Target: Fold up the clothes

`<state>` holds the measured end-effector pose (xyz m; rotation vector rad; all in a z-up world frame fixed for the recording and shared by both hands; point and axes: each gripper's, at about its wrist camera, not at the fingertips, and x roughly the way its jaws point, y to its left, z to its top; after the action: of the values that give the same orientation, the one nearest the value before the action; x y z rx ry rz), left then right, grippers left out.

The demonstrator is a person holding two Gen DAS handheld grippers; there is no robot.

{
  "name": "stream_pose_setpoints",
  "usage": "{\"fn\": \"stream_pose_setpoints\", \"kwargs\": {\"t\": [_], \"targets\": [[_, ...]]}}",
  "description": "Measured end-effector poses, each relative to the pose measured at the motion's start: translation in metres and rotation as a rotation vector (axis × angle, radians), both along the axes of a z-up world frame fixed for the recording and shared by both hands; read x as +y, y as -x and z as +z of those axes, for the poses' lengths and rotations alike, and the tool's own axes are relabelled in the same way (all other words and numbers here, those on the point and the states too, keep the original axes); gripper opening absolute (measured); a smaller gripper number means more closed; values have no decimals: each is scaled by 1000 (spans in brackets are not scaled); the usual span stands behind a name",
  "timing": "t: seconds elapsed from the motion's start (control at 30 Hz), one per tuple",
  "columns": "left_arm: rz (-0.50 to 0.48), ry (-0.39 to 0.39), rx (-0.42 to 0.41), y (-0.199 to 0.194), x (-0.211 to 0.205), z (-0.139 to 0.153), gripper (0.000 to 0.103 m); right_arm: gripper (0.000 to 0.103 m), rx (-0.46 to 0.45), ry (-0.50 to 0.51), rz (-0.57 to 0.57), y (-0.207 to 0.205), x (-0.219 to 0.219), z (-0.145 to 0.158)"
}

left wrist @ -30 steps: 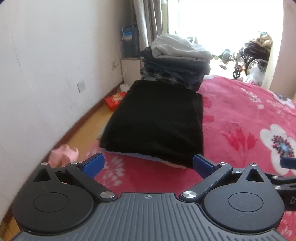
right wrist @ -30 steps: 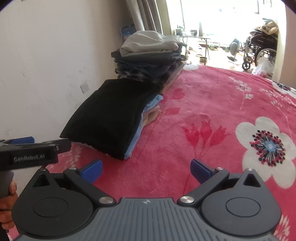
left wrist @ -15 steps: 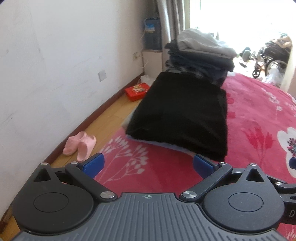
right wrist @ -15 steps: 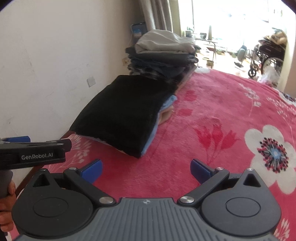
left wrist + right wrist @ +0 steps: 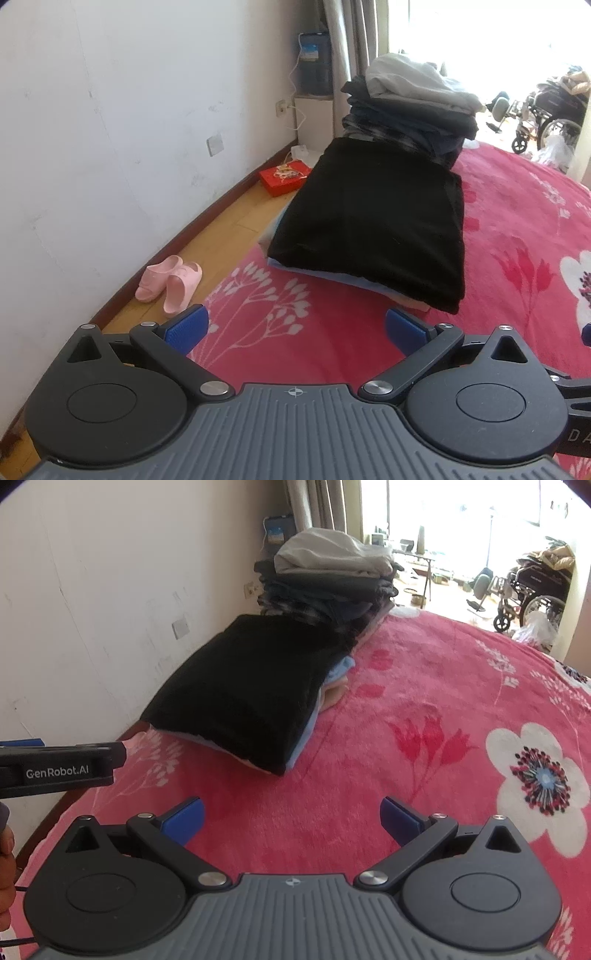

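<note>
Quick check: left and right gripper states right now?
Left gripper: open, holding nothing.
Right gripper: open, holding nothing.

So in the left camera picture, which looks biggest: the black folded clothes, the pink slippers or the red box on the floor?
1. Black folded clothes, by far the biggest.
2 and 3. Pink slippers and red box look about the same size; the box lies farther from the camera, so I won't rank them.

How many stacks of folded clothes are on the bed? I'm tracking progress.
2: a low stack topped by a black folded garment nearest the grippers, and a taller stack topped by a grey folded garment behind it.
</note>
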<state>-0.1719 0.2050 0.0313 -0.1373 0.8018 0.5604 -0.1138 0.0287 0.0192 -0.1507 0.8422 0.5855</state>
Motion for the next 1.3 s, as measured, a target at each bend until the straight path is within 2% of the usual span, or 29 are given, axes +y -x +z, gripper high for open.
{"fn": "stream_pose_setpoints", "kwargs": {"t": [0.77, 0.97, 1.3], "targets": [[-72, -62, 16, -20, -23, -1, 103, 103, 21, -22, -57, -6, -13, -3], [-107, -45, 9, -24, -27, -2, 103, 103, 22, -21, -69, -6, -14, -3], [-101, -35, 3, -25, -28, -2, 103, 103, 28, -16, -60, -6, -11, -4]]}}
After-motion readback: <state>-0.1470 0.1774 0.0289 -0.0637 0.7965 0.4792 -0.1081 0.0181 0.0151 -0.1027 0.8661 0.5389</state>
